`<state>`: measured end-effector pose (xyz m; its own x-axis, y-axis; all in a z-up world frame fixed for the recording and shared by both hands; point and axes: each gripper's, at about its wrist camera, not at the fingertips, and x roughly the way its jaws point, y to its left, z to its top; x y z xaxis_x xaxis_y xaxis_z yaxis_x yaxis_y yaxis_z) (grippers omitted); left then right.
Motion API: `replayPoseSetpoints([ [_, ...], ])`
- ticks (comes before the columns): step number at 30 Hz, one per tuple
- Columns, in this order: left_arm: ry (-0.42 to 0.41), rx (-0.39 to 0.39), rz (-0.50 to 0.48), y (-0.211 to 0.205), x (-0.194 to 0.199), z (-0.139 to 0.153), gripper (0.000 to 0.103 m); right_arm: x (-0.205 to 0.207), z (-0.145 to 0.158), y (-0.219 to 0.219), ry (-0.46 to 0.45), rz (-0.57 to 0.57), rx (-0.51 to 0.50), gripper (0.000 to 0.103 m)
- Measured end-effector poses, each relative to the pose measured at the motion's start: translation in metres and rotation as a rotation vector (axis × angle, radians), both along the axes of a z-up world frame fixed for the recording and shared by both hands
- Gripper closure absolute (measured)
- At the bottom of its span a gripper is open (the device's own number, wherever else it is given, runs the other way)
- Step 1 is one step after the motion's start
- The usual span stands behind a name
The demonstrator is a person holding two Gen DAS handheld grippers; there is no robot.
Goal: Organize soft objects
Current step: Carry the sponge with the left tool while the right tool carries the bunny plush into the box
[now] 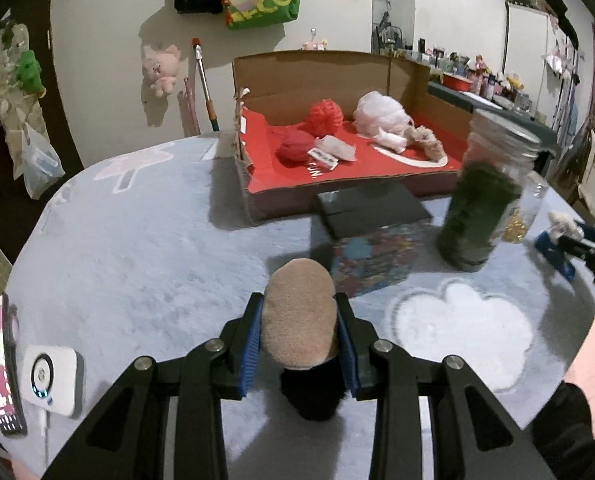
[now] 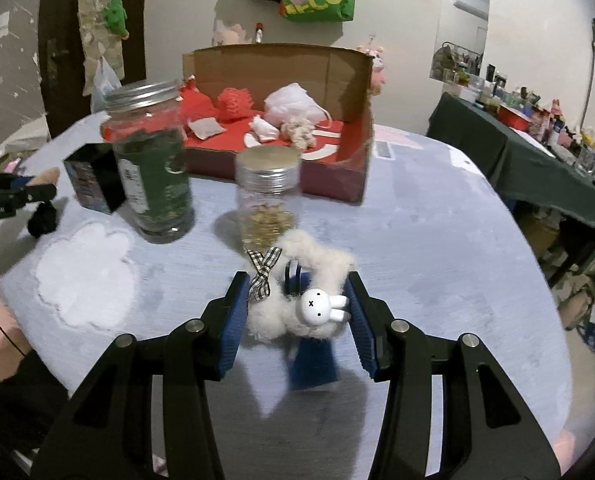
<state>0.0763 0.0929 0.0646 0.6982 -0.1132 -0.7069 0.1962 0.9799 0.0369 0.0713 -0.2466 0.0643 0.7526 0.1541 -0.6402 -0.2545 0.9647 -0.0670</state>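
My left gripper (image 1: 299, 320) is shut on a tan and black plush toy (image 1: 299, 326), held just above the light blue table cover. My right gripper (image 2: 297, 304) is shut on a fluffy white scrunchie (image 2: 297, 308) with a checked bow and a small white rabbit charm. An open cardboard box with a red lining (image 1: 337, 176) stands at the far side and holds a red mesh ball (image 1: 324, 116), a red yarn ball, a white mesh puff (image 1: 379, 110) and other soft items. The box also shows in the right wrist view (image 2: 337, 152).
A tall jar of dark green stuff (image 1: 481, 200) and a small jar of gold pieces (image 2: 267, 204) stand between the grippers and the box. A black-lidded patterned cube (image 1: 373, 240) sits ahead of the left gripper. A phone (image 1: 1, 364) and a white device (image 1: 51, 378) lie at the left edge.
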Motion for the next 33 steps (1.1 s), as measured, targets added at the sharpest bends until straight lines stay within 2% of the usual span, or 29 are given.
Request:
replayPoseSetpoints([
  [9, 0.0, 0.058, -0.045, 0.009, 0.026, -0.003, 0.067, 0.024, 0.003, -0.015, 0.011, -0.011, -0.055, 0.057],
  [14, -0.005, 0.1, -0.095, 0.009, 0.037, 0.001, 0.067, 0.039, 0.005, -0.019, 0.008, 0.008, -0.099, 0.057],
  [20, -0.012, 0.146, -0.146, 0.005, 0.051, 0.008, 0.067, 0.059, 0.006, -0.023, 0.023, 0.045, -0.104, 0.058],
  [33, -0.038, 0.163, -0.194, -0.002, 0.081, 0.033, 0.067, 0.095, 0.028, -0.011, 0.004, 0.129, -0.141, 0.057],
])
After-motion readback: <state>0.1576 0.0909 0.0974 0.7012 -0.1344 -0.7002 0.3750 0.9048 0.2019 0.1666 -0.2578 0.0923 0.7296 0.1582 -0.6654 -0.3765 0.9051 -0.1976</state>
